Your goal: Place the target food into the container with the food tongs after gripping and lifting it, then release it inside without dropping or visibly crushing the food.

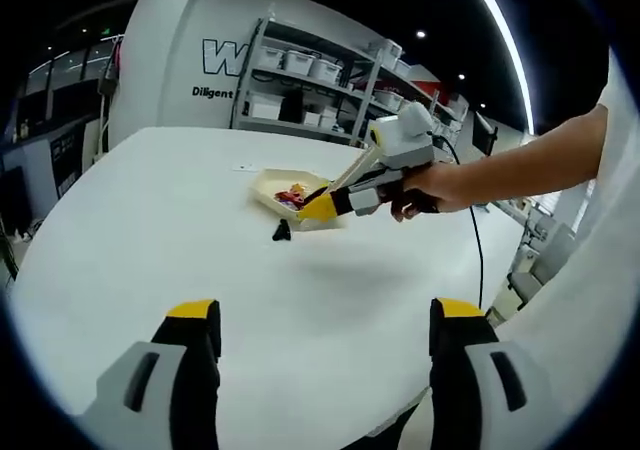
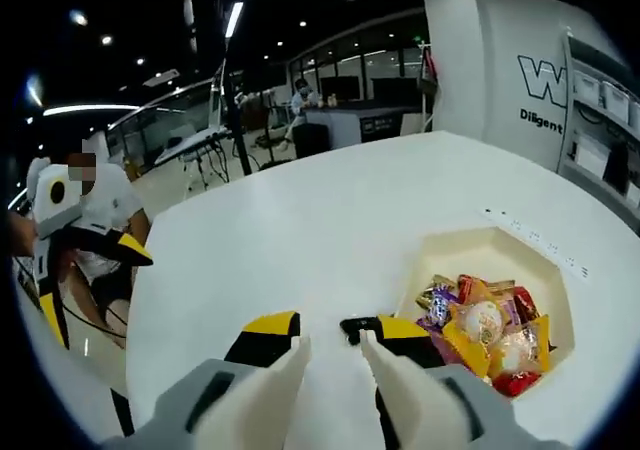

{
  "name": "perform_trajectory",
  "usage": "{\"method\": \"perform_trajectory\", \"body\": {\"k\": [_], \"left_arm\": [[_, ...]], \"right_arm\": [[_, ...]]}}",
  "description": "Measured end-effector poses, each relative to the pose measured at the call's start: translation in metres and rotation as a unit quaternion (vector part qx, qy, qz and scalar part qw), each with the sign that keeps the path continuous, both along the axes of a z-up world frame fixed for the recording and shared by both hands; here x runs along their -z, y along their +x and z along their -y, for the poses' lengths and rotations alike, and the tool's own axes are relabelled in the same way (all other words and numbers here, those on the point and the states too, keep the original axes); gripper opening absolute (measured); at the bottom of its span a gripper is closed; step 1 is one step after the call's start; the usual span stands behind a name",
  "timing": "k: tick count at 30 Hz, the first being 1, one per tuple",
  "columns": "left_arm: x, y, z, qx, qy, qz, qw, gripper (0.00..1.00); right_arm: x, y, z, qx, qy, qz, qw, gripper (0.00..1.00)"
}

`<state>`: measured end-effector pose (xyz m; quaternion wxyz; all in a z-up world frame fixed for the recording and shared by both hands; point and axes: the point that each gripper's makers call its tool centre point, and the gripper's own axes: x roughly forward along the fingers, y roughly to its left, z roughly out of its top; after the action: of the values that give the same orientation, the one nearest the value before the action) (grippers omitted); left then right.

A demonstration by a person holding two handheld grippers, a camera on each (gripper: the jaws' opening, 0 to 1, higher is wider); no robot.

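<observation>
Ceiling spotlights and a long bright light strip (image 1: 500, 40) light both views evenly. The white round-edged bench (image 1: 200, 240) reflects softly, with faint shadows. Fisheye distortion bends the edges; nearby parts at the bottom look slightly blurred.

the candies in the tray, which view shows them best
The right gripper view: the candies lie close, wrappers distinct inside the tray. The left gripper view shows them far off, a small colourful patch partly behind the right gripper.

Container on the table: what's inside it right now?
The container holds a heap of wrapped sweets; the lower layers and the floor beneath them are covered.
</observation>
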<state>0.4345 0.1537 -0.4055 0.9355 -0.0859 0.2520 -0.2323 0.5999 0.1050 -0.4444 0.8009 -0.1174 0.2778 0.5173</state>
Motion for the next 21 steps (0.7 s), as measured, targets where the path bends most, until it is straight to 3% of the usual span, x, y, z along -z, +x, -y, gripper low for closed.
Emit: {"method": "perform_trajectory", "body": {"k": [5,7,15,21], "left_arm": [[-0.001,-0.001,-0.004,-0.004,0.003,-0.003,1.0,0.84],[-0.002,-0.001,-0.005,-0.005,0.004,-0.004,1.0,0.83],[-0.01,0.0,-0.016,-0.015,0.013,-0.003,0.9998,0.83],[-0.011,-0.002,-0.022,-0.021,0.016,-0.004,0.9996,0.83]], "right_arm": [[0.011,-0.007,-0.007,-0.031,-0.022,0.024,0.999,0.23],[0.016,-0.01,-0.011,-0.035,-0.021,0.008,0.9991,0.23],[0.024,-0.009,-0.023,-0.041,-0.021,0.005,0.9989,0.24],[0.038,-0.008,-0.017,-0.029,-0.023,-0.018,0.9992,0.24]]}}
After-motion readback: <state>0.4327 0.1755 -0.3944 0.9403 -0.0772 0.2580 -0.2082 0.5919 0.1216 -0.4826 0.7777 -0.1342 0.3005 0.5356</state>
